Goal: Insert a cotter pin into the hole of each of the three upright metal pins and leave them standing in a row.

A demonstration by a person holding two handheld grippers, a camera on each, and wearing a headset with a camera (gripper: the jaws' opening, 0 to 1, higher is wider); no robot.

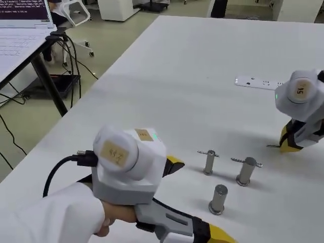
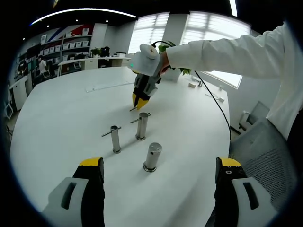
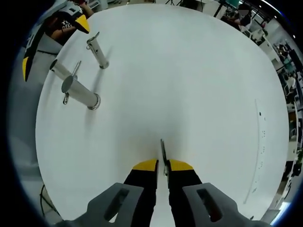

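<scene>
Three upright metal pins stand on the white table point(image 1: 167, 91). The far left pin point(image 1: 209, 162) and the right pin point(image 1: 246, 171) each carry a cotter pin through the top. The nearest pin point(image 1: 218, 199) has a bare top. My left gripper point(image 1: 197, 198) is open, its jaws spread wide just short of the bare pin point(image 2: 152, 156). Beyond the pins my right gripper point(image 1: 289, 144) is shut on a cotter pin point(image 3: 163, 150) that sticks out from its yellow tips, low over the table. The right gripper point(image 2: 140, 100) hangs behind the pin with a cotter point(image 2: 142, 125).
A white power strip point(image 1: 258, 82) lies at the back right of the table. A laptop point(image 1: 20, 30) sits on a separate desk at the far left, with cables below it. The left gripper's black cable point(image 1: 58, 172) trails off the table's left edge.
</scene>
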